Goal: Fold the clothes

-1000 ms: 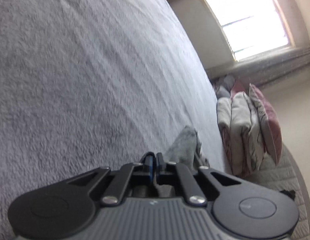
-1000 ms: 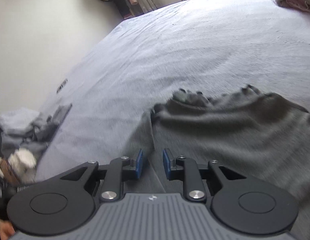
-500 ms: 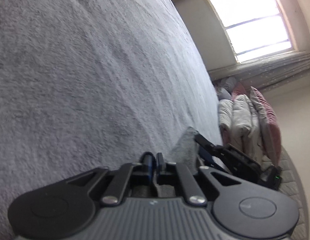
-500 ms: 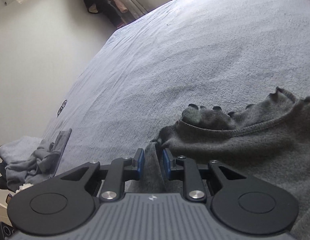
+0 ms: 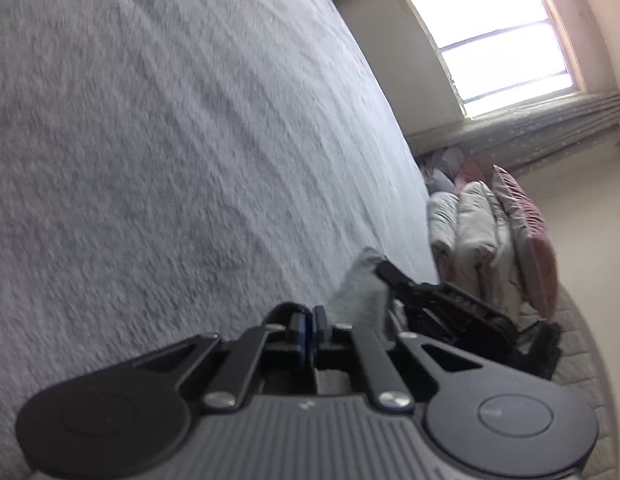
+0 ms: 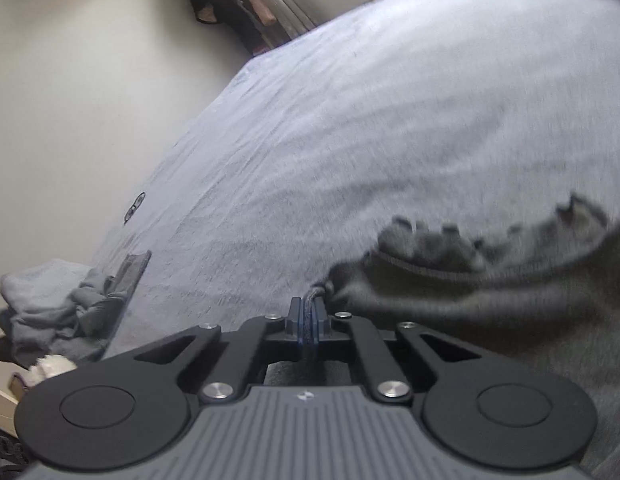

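A dark grey knit garment [image 6: 489, 300] lies crumpled on the pale grey bedspread [image 6: 369, 120], filling the lower right of the right wrist view. My right gripper [image 6: 308, 322] is shut on a bunched edge of that garment, which shows between its blue pads. In the left wrist view a raised peak of the same garment [image 5: 359, 292] stands just right of my left gripper [image 5: 308, 334], with the right gripper [image 5: 393, 278] reaching in at that peak. The left gripper's pads are pressed together, and I see no cloth between them.
A heap of grey clothes [image 6: 50, 304] sits at the bed's left edge beside the white wall. Folded bedding and a pink pillow [image 5: 489, 240] are stacked past the bed's right edge, under a bright window [image 5: 493, 32]. A small dark object [image 6: 134, 208] lies on the bedspread.
The right gripper slid forward onto the garment's edge and closed on it; it now shows in the left wrist view. The left gripper stayed shut and still.
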`<state>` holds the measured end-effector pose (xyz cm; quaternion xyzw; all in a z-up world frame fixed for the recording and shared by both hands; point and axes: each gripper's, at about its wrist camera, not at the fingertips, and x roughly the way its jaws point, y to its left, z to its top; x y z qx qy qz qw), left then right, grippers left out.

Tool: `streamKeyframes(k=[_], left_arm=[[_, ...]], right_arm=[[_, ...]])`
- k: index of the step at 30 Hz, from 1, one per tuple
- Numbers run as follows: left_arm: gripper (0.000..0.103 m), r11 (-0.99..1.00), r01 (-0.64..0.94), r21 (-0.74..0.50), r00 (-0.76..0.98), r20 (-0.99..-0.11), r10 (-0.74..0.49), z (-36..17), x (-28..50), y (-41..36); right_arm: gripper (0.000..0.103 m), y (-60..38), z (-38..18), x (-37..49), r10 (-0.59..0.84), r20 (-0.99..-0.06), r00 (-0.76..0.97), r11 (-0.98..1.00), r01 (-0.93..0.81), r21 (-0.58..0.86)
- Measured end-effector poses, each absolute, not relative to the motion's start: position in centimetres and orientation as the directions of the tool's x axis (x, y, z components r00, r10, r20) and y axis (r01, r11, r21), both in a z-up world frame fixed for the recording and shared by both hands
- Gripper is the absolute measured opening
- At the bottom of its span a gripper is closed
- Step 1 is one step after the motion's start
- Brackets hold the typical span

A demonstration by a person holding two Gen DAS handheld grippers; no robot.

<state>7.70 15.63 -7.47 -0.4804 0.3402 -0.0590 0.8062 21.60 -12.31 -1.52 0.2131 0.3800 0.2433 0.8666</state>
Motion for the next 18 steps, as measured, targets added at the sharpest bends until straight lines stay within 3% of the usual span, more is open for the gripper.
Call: streamKeyframes(k=[3,11,18], left_arm=[[0.003,0.569,-0.236,-0.787,0.770,-0.509,-0.385,-7.4,7.4,15.2],[0.003,0.616,-0.254,-0.746,0.768,-0.543,-0.341,-7.7,7.7,15.0],[0.003,0.648,-0.244,-0.722,0.756,-0.560,-0.340,-7.2,8.1,14.9]], right_arm=[[0.003,-11.1,-0.8,21.9,0.571,-0.541,0.618,0.808,-0.305,0.504],[0.003,-6.5,-2.4,23.5,0.458,-0.619,0.638,0.887,-0.378,0.266],[0.001,-5.3,-3.5,24.0,0.410,-0.612,0.676,0.908,-0.366,0.204]])
